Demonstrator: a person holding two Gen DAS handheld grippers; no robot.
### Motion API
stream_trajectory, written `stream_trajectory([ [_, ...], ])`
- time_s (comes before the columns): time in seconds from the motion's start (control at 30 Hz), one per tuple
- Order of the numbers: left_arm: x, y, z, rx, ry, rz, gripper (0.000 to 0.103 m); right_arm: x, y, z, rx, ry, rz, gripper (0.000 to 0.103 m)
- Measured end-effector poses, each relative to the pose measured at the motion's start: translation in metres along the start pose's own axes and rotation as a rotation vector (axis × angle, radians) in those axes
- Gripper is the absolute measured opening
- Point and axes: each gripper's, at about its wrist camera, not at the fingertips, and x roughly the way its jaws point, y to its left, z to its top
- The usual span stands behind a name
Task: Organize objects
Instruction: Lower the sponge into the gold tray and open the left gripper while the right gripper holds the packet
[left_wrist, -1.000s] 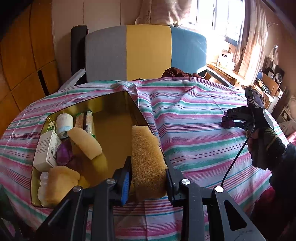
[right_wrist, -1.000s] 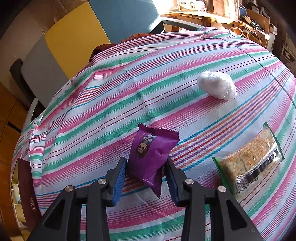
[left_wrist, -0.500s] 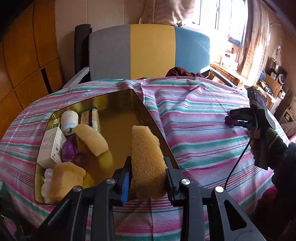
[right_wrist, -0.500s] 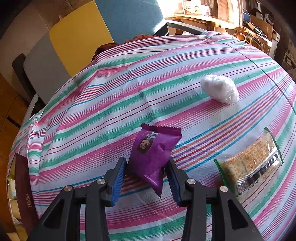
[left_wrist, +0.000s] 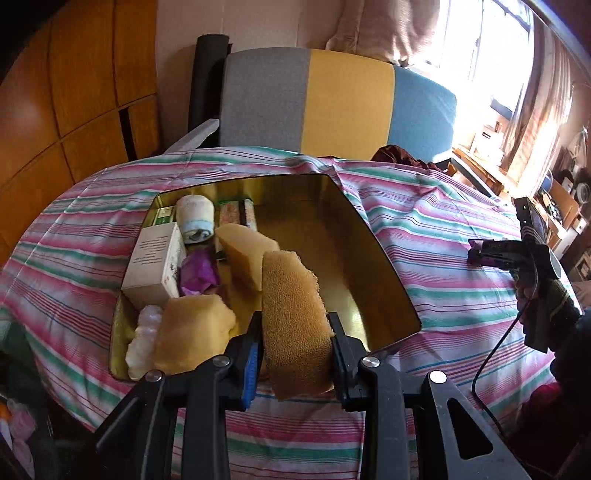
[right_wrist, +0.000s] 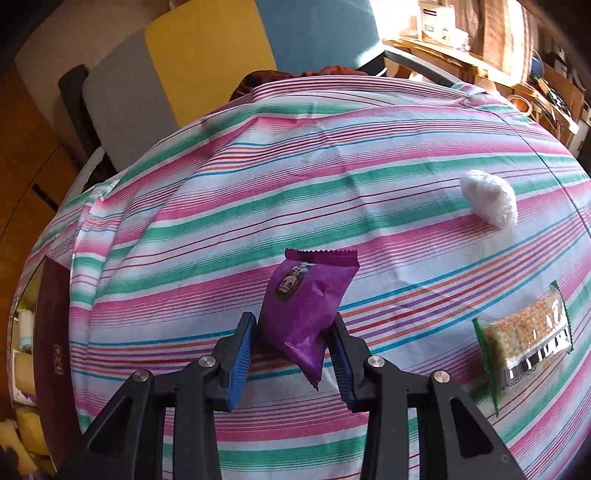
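Lifted, crinkly purple packet (right_wrist: 306, 306) within closing right claw (right_wrist: 293, 347).

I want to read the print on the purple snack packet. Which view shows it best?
The right wrist view: the purple snack packet fills the centre between the right gripper fingers, printed face showing. The left wrist view shows it only small and edge-on at far right.

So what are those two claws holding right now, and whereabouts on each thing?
The left claw clamps a brown sponge across its lower sides. The right claw, just closing, pinches a purple snack packet near its bottom end.
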Motion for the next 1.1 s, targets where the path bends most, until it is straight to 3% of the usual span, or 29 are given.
stream_trajectory([
  [0.1,-0.008,0.024,0.002,-0.063,-0.004,-0.012,0.032,0.001,0.021,-0.006,-0.088,0.014,0.031,0.038],
  [0.3,-0.004,0.053,0.018,-0.197,0.028,-0.107,0.032,0.001,0.038,-0.009,-0.177,0.014,0.017,0.038],
  [0.57,0.039,0.039,0.080,-0.174,0.055,-0.178,0.032,-0.001,0.042,-0.009,-0.204,0.012,-0.005,0.038],
  [0.77,0.106,0.025,0.123,-0.159,0.128,-0.151,0.033,-0.001,0.043,-0.009,-0.214,0.016,-0.014,0.038],
  [0.93,0.164,0.015,0.138,-0.120,0.212,-0.109,0.034,0.001,0.044,-0.008,-0.218,0.020,-0.011,0.038],
  [1.1,0.206,0.016,0.145,-0.073,0.256,-0.004,0.042,0.004,0.043,-0.007,-0.223,0.027,-0.010,0.038],
])
